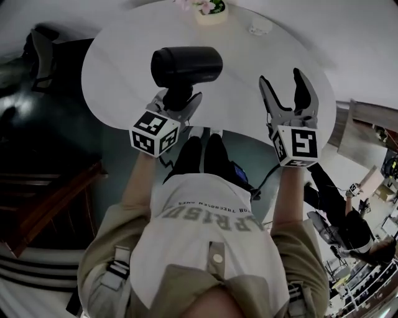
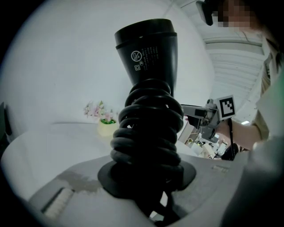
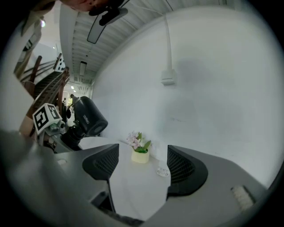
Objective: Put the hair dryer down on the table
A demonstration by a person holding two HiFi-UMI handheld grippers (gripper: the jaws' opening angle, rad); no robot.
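The left hand-held gripper [image 1: 179,98] is clamped on the hair dryer [image 1: 186,65] at its handle, where the black cord [image 2: 148,133] is coiled tight (the wrap gives the jaws a thicker, softer thing to bite). The barrel lies crosswise and appears to be held above the round white desk [image 1: 118,62], over bare surface and well apart from the flower pot [image 1: 211,11] at the far edge, leaving room to set it down. The right hand-held gripper [image 1: 288,90] hangs alongside, jaws wide apart and empty, probably kept free to steady the dryer.
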